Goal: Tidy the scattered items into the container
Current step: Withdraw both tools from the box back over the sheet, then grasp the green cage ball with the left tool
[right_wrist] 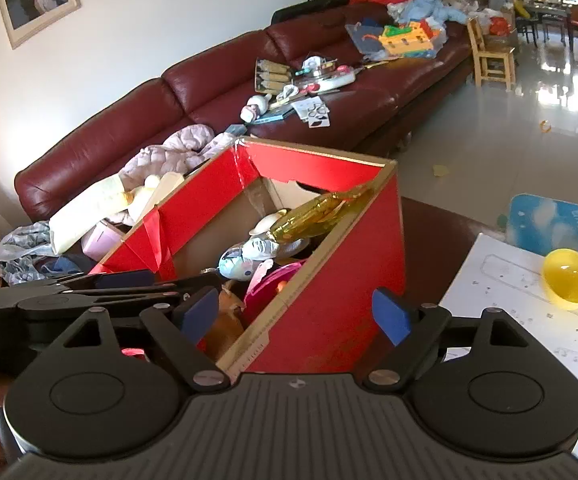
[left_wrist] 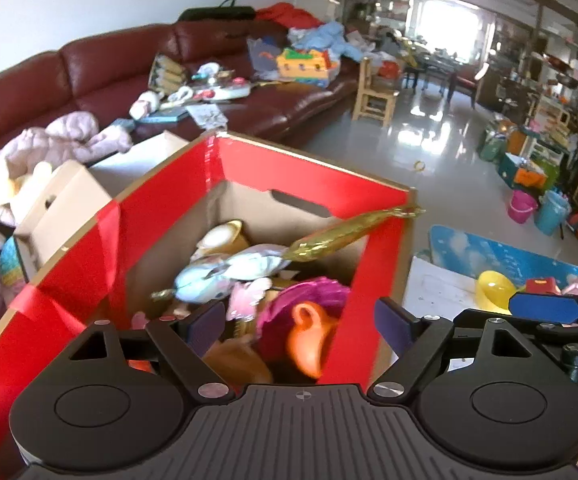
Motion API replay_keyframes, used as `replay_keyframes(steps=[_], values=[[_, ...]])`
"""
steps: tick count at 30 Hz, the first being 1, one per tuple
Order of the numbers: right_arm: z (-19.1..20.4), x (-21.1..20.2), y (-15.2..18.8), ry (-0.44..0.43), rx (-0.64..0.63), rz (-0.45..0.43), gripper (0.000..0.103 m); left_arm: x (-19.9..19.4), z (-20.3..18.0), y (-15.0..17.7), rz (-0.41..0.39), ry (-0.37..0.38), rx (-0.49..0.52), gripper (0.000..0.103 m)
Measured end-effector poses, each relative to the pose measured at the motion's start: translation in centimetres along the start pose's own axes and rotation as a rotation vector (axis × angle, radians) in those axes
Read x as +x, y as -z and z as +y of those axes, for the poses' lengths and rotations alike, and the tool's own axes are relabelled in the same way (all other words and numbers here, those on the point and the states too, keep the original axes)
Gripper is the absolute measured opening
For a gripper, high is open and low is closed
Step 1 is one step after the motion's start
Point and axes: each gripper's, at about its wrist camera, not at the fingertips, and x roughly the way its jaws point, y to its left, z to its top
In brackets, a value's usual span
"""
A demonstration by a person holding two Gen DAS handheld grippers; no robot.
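Left gripper [left_wrist: 299, 322] jaws spread wide, empty, over the near end of the red cardboard box [left_wrist: 309, 168]. Right gripper [right_wrist: 295, 314] likewise wide, empty, straddling the box's near right corner. Toys heaped inside; gold foil balloon [right_wrist: 313, 216] leans on far right rim.

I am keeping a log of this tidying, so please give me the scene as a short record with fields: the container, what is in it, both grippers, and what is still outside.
container: red cardboard box, open at the top
contents: gold foil balloon leaning on the rim, pale blue plush toy, orange toy, pink item
left gripper: open, over the box, holding nothing
right gripper: open, at the near corner of the box, holding nothing
still outside: yellow ball on the white board to the right
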Motion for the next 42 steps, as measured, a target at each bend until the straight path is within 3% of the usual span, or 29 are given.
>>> replay_keyframes(steps=[9,19,26,42], values=[[-2.2,-2.6,0.6,0.037,0.008,-0.013,0.090,-0.6,-3.6,0.3,-0.013,0.050,0.075,0.091],[-7.7,-5.5,2.3,0.171,0.052,-0.014,0.090,0.0,-10.5,2.3,0.004,0.143,0.224,0.092],[-13.9,-6.9,5.3,0.306,0.163,0.020,0.091,2.7,-15.5,5.8,0.087,0.187,0.322,0.092],[-22.3,-5.5,13.7,0.439,0.373,0.178,0.089,10.6,-23.7,12.7,0.318,0.259,0.495,0.087]])
